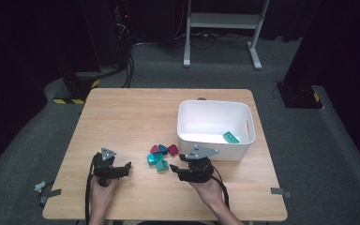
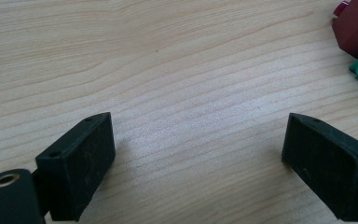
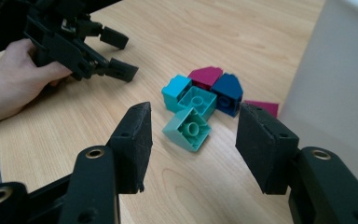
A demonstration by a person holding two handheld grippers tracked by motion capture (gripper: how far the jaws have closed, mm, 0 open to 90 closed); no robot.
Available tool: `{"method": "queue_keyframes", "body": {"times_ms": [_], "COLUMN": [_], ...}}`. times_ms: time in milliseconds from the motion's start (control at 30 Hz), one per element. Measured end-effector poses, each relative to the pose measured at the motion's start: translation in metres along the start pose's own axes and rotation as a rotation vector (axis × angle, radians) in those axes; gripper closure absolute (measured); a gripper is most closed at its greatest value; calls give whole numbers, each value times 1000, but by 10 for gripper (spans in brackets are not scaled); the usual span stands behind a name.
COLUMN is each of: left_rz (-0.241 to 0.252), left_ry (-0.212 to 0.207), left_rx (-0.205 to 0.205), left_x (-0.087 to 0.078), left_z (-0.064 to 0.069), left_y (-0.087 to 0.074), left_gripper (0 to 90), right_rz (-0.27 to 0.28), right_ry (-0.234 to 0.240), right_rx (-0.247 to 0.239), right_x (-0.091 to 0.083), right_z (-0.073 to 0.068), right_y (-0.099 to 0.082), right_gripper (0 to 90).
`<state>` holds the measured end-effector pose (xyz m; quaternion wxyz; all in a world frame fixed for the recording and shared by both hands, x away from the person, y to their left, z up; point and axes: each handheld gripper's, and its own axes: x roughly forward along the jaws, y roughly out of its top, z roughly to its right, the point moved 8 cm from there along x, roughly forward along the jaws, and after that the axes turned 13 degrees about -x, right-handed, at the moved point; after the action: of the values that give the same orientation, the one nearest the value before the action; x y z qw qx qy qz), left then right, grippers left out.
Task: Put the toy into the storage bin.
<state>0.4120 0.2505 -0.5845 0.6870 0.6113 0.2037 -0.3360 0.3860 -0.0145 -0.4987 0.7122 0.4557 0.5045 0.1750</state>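
On the wooden table (image 1: 131,117), a white bin (image 1: 214,121) holds one teal block (image 1: 232,137).

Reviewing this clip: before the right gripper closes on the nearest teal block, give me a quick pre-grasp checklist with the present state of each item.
1. Right gripper jaws open wider than the block: ok.
2. Nearest teal block lined up between the jaws: ok, though it lies ahead of the pads, not yet between them.
3. Block free of its neighbours: not ok; it touches the teal block behind it.
4. Left gripper out of the way: ok, open over bare table.
5. White bin has room: ok, one green piece inside.
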Motion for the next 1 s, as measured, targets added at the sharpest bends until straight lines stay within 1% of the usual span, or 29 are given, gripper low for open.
{"method": "queue_keyframes", "body": {"times_ms": [100,300,467,533,567,800,1000], "left_rz": [0,0,0,0,0,0,0], "left_ry": [0,0,0,0,0,0,0], "left_rx": [-1,0,0,0,1,0,0], "left_x": [0,0,0,0,0,0,0], "left_z": [0,0,0,0,0,0,0], "left_y": [0,0,0,0,0,0,0], "left_gripper": [94,94,94,94,94,94,94], "right_rz": [-16,-47,-74,-77,-90,-109,-129], "right_ry": [-5,1,3,1,-2,-13,-16], "right_rx": [-3,-15,-9,-8,-9,14,7], "right_x": [9,30,46,48,53,67,80], "right_z": [-2,-9,-13,-13,-13,-11,-11], "right_y": [-5,-13,-19,-19,-21,-26,-26], "right_gripper": [450,440,423,419,405,356,337]}}
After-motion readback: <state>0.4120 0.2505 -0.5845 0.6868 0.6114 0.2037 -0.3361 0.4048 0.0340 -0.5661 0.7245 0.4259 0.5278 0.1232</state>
